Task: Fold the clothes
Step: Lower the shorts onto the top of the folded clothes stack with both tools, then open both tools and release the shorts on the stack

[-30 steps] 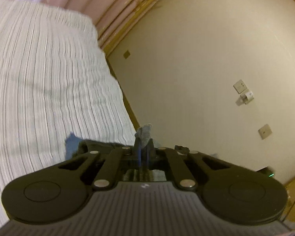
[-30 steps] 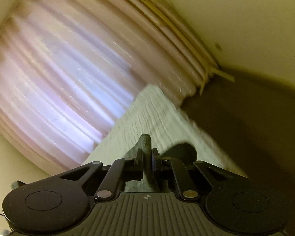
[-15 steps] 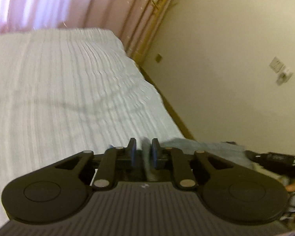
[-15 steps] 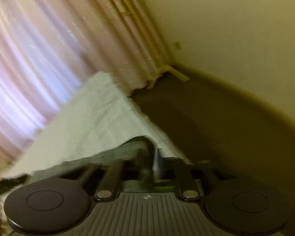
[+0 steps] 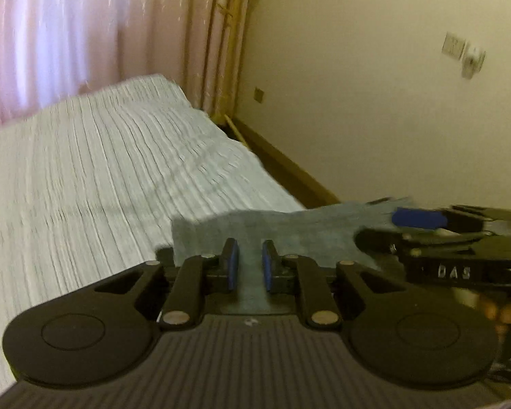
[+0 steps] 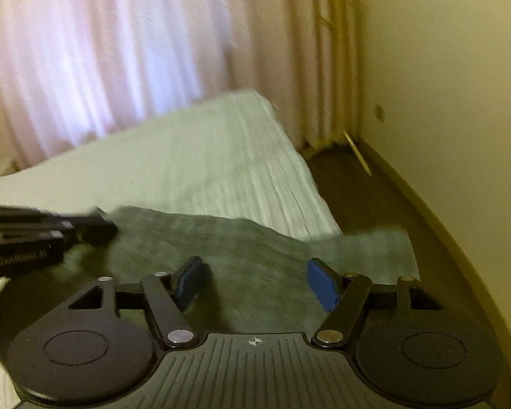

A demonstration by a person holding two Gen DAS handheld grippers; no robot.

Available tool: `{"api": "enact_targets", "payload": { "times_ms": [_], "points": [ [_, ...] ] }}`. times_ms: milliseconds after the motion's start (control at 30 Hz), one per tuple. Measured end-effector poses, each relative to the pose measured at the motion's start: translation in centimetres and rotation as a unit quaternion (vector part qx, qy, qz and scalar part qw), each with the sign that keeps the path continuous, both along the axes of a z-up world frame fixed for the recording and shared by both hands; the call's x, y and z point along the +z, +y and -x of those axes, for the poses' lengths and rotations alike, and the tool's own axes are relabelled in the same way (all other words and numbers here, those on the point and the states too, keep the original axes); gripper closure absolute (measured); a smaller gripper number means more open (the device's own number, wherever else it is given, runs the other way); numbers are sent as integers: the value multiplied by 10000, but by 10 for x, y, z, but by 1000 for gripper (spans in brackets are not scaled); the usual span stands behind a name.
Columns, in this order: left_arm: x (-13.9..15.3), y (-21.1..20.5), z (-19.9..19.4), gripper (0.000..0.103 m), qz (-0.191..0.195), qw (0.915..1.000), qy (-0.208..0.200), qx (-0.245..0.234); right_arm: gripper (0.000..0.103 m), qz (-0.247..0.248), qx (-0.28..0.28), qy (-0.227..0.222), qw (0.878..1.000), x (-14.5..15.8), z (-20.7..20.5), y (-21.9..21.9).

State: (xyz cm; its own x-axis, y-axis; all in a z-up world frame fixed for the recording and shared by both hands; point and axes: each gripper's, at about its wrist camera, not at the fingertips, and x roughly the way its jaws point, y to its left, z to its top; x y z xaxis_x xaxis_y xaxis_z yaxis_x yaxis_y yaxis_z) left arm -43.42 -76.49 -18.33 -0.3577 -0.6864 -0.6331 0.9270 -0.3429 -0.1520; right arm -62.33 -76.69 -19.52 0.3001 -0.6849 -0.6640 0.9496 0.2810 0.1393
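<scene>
Right wrist view: a grey garment (image 6: 228, 238) lies spread near the right edge of the bed (image 6: 194, 156), one corner overhanging it towards the floor (image 6: 364, 191). The right gripper (image 6: 255, 281) hangs above it, fingers wide and empty; the left gripper (image 5: 249, 266) is narrowly parted, gripping nothing. Flat, with no crease to be seen, the cloth looks laid out; the folds appear left to make.

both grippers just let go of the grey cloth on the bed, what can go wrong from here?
1. The grey cloth overhangs the bed's right edge toward the floor; it may slide off.
2. The cloth looks rumpled, so folds may set crooked.
3. Left gripper and right gripper sit close; regrasps may collide.
</scene>
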Motion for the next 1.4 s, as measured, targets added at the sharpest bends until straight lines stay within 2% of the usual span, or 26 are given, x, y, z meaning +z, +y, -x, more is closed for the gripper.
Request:
{"api": "enact_targets", "payload": {
  "times_ms": [67,167,333,433,500,533,600,700,767,900,1067,1100,1167,1233,1333,1400],
  "points": [
    [-8,-10,5,89,88,9998,-154,-17,35,-188,-137,-56,9997,-9,3,0],
    [-19,-25,13,85,219,9990,-385,-43,35,-155,-102,47,9998,-10,4,3],
    [-6,-6,2,83,294,9989,-331,152,35,-124,-544,-345,9978,15,28,17],
    [2,5,-5,87,339,9986,-299,268,35,2,-249,-389,9989,30,35,37],
    [11,19,-10,89,326,9988,-192,294,35,92,73,-308,9995,33,26,47],
    [18,29,-13,90,299,9991,-98,282,35,141,240,-254,9993,33,21,52],
    [11,42,-9,91,230,9991,-220,292,35,58,482,-136,9987,21,5,49],
    [0,60,-2,91,125,9986,-403,307,50,-80,827,65,9965,3,-18,46],
    [-7,73,2,92,55,9981,-524,316,50,-400,717,634,9946,-15,-24,46],
    [-15,72,3,93,-1,9967,-713,380,50,-639,410,793,9940,-18,-3,59],
    [-2,64,-1,93,-82,9956,-752,547,50,-617,214,770,9949,-1,18,77],
    [3,69,-3,93,-73,9955,-717,614,50,-574,165,693,9958,3,22,85],
    [13,77,-6,93,-53,9951,-648,748,50,-485,188,255,9983,13,28,104],
    [20,94,-6,93,-67,9952,-557,799,50,-515,269,91,9983,12,25,109],
    [17,107,-3,92,-201,9942,-636,841,50,-864,194,299,9956,-7,13,101],
    [10,108,-2,92,-339,9920,-798,913,50,-893,139,315,9954,-5,13,104]
  ]
}}
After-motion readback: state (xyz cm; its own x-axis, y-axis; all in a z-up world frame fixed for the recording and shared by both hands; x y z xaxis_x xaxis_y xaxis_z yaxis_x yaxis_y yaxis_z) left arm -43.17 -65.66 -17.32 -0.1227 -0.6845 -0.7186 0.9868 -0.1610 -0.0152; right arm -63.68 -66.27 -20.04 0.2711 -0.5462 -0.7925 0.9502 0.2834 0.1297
